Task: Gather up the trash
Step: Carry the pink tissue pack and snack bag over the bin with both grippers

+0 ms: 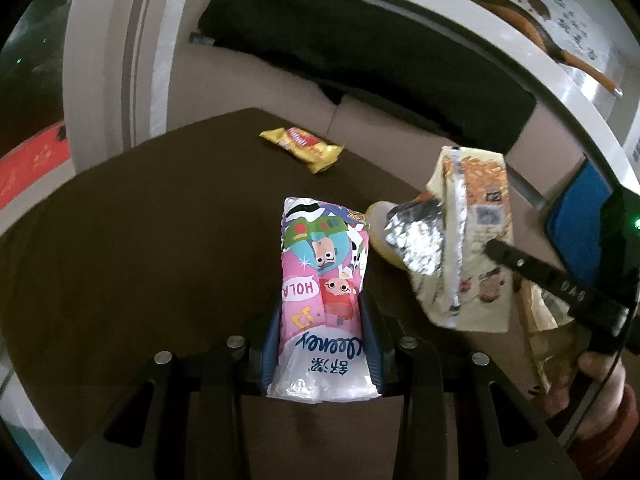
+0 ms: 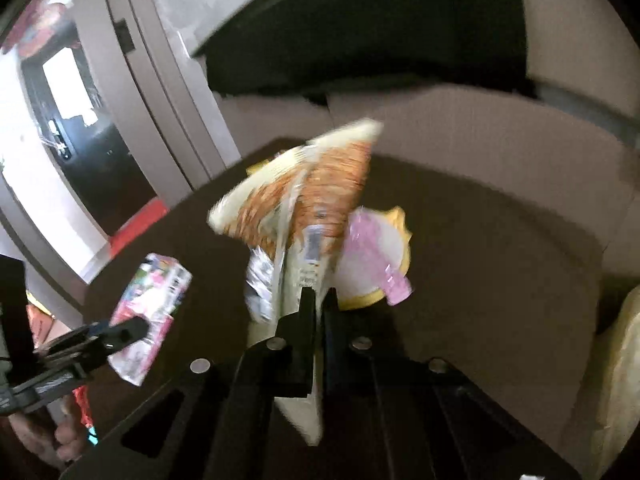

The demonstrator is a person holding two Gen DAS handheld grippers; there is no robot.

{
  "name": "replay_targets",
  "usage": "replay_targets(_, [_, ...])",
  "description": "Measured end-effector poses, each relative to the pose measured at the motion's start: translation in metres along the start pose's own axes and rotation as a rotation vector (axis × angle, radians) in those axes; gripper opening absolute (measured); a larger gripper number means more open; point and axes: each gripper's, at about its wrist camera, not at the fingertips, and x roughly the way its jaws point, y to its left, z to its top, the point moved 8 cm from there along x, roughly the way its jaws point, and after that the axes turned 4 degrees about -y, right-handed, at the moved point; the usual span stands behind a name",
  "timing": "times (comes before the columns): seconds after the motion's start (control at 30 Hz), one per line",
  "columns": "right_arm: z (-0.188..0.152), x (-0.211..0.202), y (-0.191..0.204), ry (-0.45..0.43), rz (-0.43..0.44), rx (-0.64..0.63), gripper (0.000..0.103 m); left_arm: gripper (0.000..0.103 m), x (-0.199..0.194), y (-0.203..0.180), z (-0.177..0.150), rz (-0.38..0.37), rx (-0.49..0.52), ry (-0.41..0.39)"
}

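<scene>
left tongs [image 1: 322, 344]: clamped on the lower end of the tissue pack [image 1: 320, 280], its blue pads pressing both long sides, so the pack is carried clear of the tabletop [image 1: 140, 240].
tissue pack axis: long axis runs along the fingers, free end toward 12 o'clock in the left wrist view; print reads upside down there.
right tongs [image 2: 318, 300]: closed tight on the bottom edge of the snack bag [image 2: 304, 208]; a thin foil edge is likely all that a flat bag offers.
snack bag axis: stands up from the fingers, torn silver mouth to the side, top corner toward 1 o'clock in the right wrist view; held above the tabletop, blurred.
yellow wrapper [image 1: 304, 148]: lies flat at 12 o'clock, far side, long axis slanting toward 4 o'clock; not collected.
pink-lidded cup [image 2: 376, 256]: behind the bag, on the tabletop.
</scene>
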Motion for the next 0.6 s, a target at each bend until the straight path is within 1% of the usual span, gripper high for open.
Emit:
replay_targets(0.1, [0.012, -0.023, -0.011, -0.04, -0.011, 0.015, 0.003, 0.037, -0.009, -0.018, 0.011, -0.014, 0.034, -0.037])
replay_targets(0.23, [0.022, -0.053, -0.024, -0.1, -0.034, 0.022, 0.003, 0.037, -0.022, -0.052, 0.033, -0.021, 0.105, -0.119])
replay_targets(0.3, [0.027, -0.072, -0.029, -0.137, -0.039, 0.026, 0.003, 0.037, -0.027, -0.068, 0.043, -0.031, 0.131, -0.147])
replay_targets(0.4, [0.034, -0.098, -0.036, -0.191, -0.054, 0.017, 0.003, 0.037, -0.037, -0.103, 0.059, -0.045, 0.19, -0.204])
replay_targets(0.43, [0.036, -0.109, -0.038, -0.213, -0.059, 0.012, 0.003, 0.037, -0.04, -0.112, 0.063, -0.051, 0.205, -0.219])
replay_targets(0.53, [0.045, -0.146, -0.047, -0.279, -0.081, 0.0, 0.003, 0.037, -0.054, -0.153, 0.078, -0.076, 0.266, -0.287])
replay_targets(0.6, [0.05, -0.17, -0.057, -0.32, -0.1, -0.002, 0.003, 0.037, -0.059, -0.177, 0.085, -0.102, 0.293, -0.316])
